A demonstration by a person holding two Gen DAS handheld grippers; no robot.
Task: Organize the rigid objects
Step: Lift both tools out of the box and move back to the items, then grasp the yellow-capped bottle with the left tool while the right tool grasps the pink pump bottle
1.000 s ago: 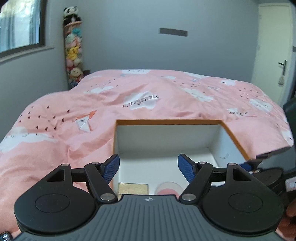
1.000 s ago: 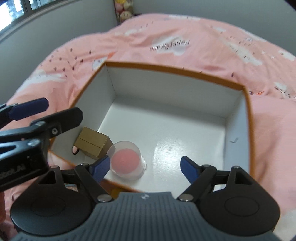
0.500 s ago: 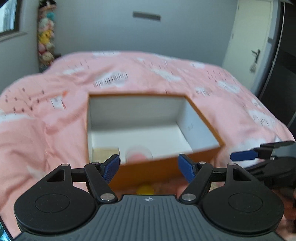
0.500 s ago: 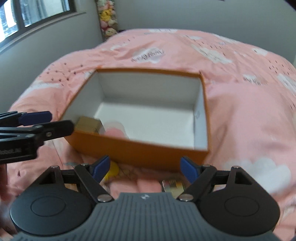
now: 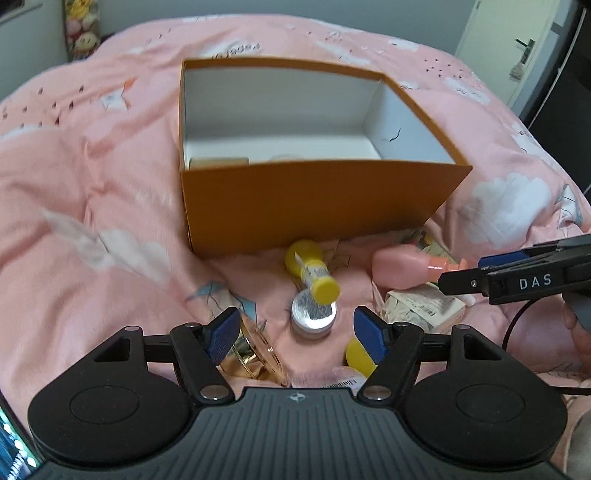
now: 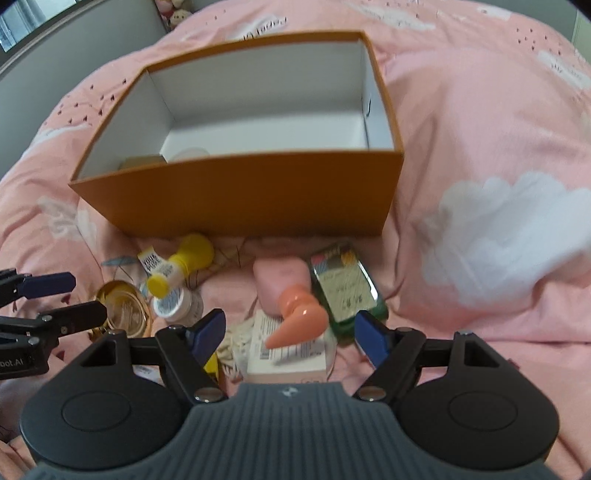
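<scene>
An orange box (image 5: 310,206) with a white inside sits on the pink bed; it also shows in the right wrist view (image 6: 251,192). A gold block (image 5: 218,161) and a pink-filled cup (image 6: 190,152) lie in its near left corner. In front of the box lie a yellow bottle (image 5: 310,267), a silver-lidded jar (image 5: 314,314), a round gold perfume bottle (image 6: 123,308), a pink pump bottle (image 6: 288,291), a green bottle (image 6: 347,291) and a white carton (image 6: 288,354). My left gripper (image 5: 295,330) is open and empty above the jar. My right gripper (image 6: 290,330) is open and empty above the pink bottle.
The pink quilt (image 5: 92,166) with cloud prints covers the whole bed and is wrinkled. Plush toys (image 5: 81,29) hang at the far left wall. A door (image 5: 517,48) stands at the far right. Another yellow cap (image 5: 360,356) lies near my left gripper's right finger.
Both grippers have pulled back from over the box and tilted down. The loose items in front of the box have come into view. Both stay open.
</scene>
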